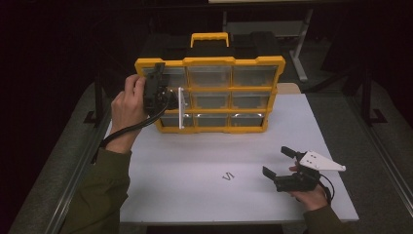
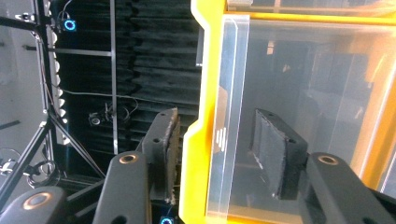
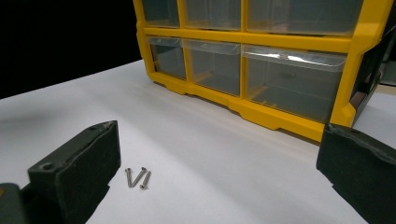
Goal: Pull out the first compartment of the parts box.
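A yellow organizer [image 1: 210,61] with clear drawers stands upright at the back of the white table [image 1: 195,161]. My left gripper [image 1: 163,96] is at its left side, level with the upper rows. In the left gripper view its jaws [image 2: 218,119] straddle the yellow frame wall [image 2: 201,93] and the edge of a clear drawer [image 2: 233,84]; one pad lies close to the frame and the other stands off the plastic. My right gripper [image 1: 276,162] rests open near the front right of the table, nothing between its jaws [image 3: 224,140]. Three small screws [image 1: 228,176] [image 3: 137,178] lie just left of it.
A clear drawer front [image 1: 181,105] sticks out at the organizer's left column. The organizer's yellow base [image 3: 261,114] and carry handle [image 1: 209,37] face the table's middle and rear. Metal stands and a dark curtain surround the table.
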### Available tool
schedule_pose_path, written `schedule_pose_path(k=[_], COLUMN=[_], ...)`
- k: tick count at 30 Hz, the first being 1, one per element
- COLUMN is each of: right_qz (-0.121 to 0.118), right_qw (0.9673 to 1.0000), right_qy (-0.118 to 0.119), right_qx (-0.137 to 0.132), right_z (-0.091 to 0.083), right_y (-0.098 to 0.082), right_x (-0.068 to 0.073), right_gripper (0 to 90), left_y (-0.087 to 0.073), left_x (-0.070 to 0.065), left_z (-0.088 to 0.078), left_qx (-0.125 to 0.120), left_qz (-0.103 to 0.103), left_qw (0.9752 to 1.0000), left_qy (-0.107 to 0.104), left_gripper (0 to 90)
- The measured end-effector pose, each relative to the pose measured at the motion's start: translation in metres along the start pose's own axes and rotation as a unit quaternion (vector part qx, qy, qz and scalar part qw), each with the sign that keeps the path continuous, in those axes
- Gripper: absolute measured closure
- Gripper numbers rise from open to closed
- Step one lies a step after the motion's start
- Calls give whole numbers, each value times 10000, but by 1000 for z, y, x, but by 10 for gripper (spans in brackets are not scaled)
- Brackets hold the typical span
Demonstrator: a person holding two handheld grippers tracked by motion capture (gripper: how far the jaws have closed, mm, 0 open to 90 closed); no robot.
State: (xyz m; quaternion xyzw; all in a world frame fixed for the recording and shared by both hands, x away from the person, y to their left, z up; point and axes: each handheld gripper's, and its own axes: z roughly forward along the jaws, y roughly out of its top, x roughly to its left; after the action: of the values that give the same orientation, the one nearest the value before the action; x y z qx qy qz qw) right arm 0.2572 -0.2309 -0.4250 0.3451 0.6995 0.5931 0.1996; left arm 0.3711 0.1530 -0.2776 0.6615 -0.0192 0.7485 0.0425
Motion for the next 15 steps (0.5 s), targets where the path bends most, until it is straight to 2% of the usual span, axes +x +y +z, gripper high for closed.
schedule_pose_path(k=[3,15], right_qz=[4,3], right_qw=[10000,10000], right_qy=[-2,0], right_qx=[-6,11], right_z=[0,0], right_y=[0,0], right_x=[0,0], right_gripper=[0,0], left_y=[0,2], left_x=[0,3], left_z=[0,1], left_qx=[29,145], left_qz=[5,55], left_qw=[10000,9998], left_qy=[25,-141], left_gripper=[558,643])
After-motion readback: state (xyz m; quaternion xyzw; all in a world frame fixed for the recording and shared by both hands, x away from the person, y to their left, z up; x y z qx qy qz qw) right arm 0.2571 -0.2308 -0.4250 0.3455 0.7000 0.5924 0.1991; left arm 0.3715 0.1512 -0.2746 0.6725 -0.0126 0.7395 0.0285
